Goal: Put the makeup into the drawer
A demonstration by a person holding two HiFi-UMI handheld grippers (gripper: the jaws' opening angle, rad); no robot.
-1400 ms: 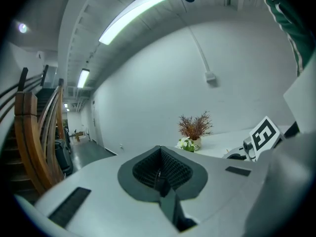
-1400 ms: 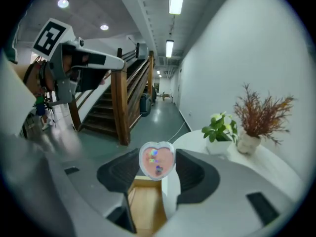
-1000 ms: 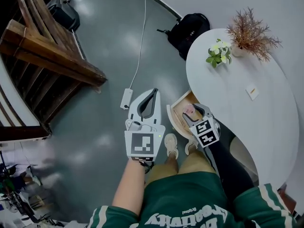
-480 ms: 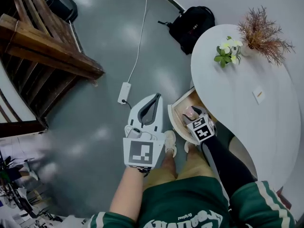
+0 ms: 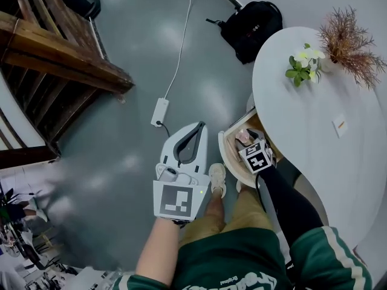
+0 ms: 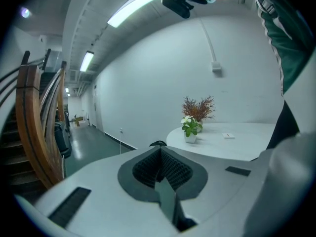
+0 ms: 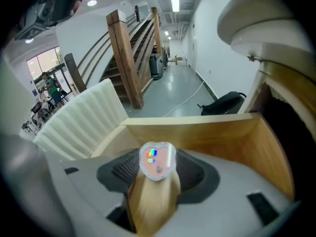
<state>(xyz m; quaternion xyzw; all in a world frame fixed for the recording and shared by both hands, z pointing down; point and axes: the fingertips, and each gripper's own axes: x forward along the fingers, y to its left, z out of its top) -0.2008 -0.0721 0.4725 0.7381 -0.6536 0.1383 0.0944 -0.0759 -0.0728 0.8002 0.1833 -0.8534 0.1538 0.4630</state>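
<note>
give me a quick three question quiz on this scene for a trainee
1. True or false: the left gripper holds the makeup.
2. The right gripper points into: A the stairs, B the open drawer, C the cable.
3. What black thing lies on the floor beside the table?
Key: 1 false; 2 B; 3 a bag.
</note>
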